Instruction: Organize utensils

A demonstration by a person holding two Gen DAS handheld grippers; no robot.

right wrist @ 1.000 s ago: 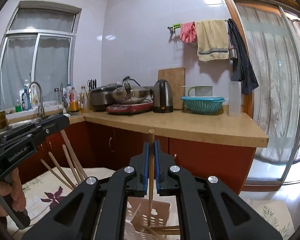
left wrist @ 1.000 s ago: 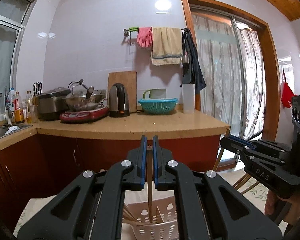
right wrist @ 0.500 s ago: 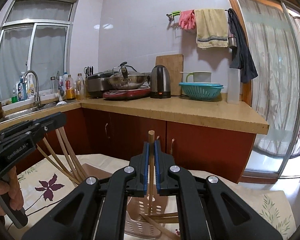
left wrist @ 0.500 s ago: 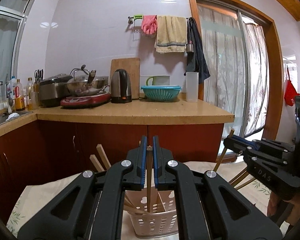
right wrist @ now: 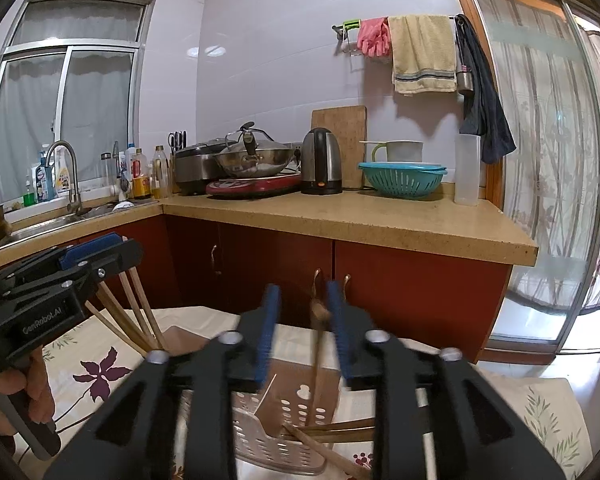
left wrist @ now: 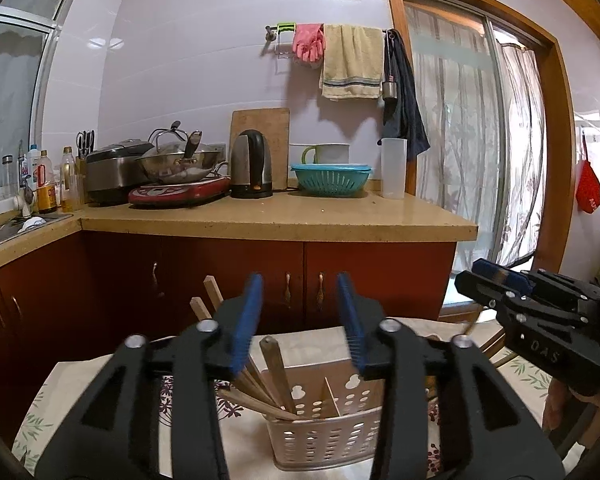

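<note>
A kitchen forms the background: tiled wall, a wooden counter (left wrist: pixel 276 222) with a kettle (left wrist: pixel 251 165) and a teal colander (left wrist: pixel 331 178). In the foreground a table with a floral cloth (right wrist: pixel 100 364) carries a perforated utensil basket (left wrist: pixel 324 432), which stands directly below both grippers.

Step in hand, as I judge it: dropping one chopstick from each gripper into the basket. To do it well, I keep each gripper centred over a compartment, let the stick fall clear of the pads, and lift only when it leans against the basket wall.

The left gripper (left wrist: pixel 300 316) is opening, jaws at a moderate gap. A chopstick (left wrist: pixel 278 376) stands in the basket below the gap, with no pad touching it. Other chopsticks lean in the left compartment.

The right gripper (right wrist: pixel 302 328) is also opening. A blurred chopstick (right wrist: pixel 319 344) sits between the jaws just beside the right pad, with its lower end in the basket; I cannot tell whether it touches that pad.
</note>
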